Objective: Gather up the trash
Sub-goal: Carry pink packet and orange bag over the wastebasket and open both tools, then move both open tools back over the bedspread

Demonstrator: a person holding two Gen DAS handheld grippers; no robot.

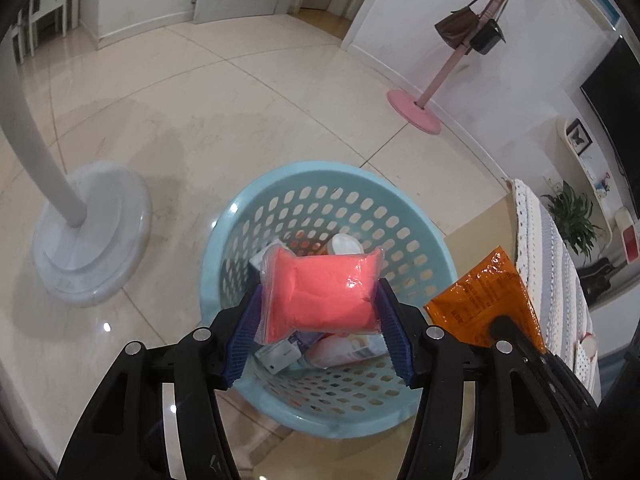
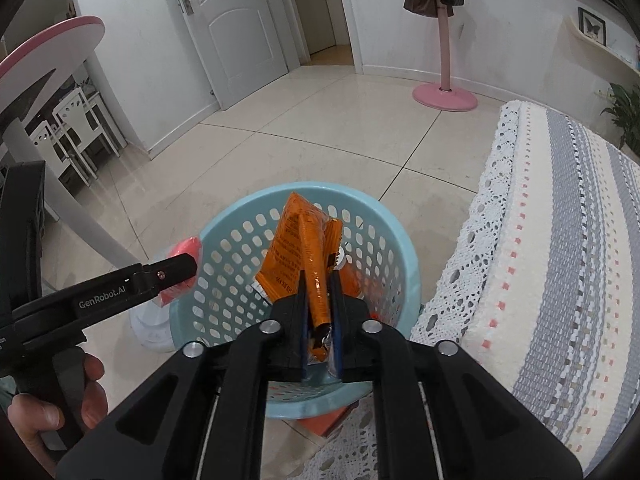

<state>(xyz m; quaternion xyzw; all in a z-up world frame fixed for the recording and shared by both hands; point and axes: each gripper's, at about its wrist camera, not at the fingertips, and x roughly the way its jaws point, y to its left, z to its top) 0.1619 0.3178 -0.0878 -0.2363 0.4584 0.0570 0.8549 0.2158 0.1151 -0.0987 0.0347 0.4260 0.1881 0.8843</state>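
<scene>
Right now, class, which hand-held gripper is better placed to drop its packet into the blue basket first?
Left. The left hand-held gripper holds the pink packet directly over the basket opening. The right hand-held gripper holds its orange packet nearer the basket's rim.

The basket (image 1: 224, 240) stood on the floor (image 1: 180, 112) with trash in it, the fan base (image 1: 92, 236) to its left, the covered sofa (image 2: 560, 260) to its right, and the coat stand (image 2: 444, 96) behind it near the wall, well apart.
</scene>
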